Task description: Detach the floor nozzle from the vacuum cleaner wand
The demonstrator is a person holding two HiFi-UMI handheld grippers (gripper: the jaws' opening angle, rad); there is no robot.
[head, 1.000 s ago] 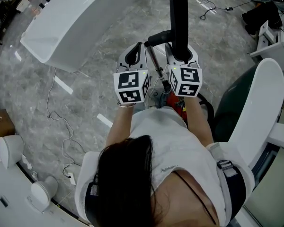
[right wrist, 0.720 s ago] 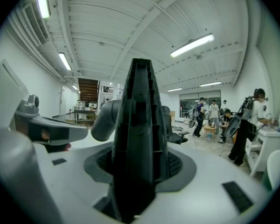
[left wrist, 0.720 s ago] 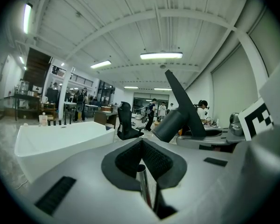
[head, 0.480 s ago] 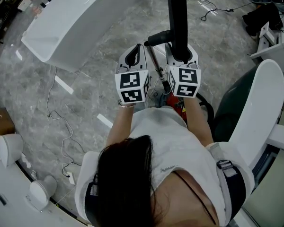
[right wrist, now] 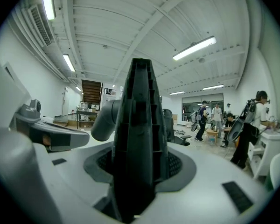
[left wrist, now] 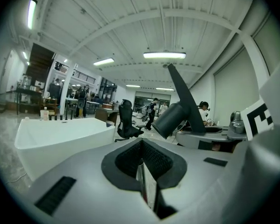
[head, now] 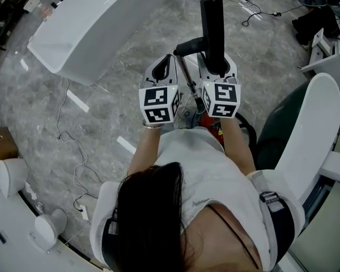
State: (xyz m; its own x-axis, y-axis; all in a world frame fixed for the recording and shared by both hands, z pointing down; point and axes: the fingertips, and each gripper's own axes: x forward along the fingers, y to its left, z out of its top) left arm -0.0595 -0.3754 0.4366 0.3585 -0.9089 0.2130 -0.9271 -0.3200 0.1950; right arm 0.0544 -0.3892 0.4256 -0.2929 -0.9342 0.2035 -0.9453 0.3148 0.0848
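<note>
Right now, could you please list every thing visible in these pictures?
black plastic floor nozzle: one, black, upright in the right tool
slim silver metal wand: one, silver, in the left tool
long white curved counter: one, white, upper left
brown cardboard box: one, brown, left edge
white rounded units: two, white, lower left
white curved shell: one, white, right
red vacuum body: one, red, below the tools
left tool: one, grey, shut on the wand
right tool: one, grey, shut on the nozzle
person: one, white shirt, bottom centre
</note>
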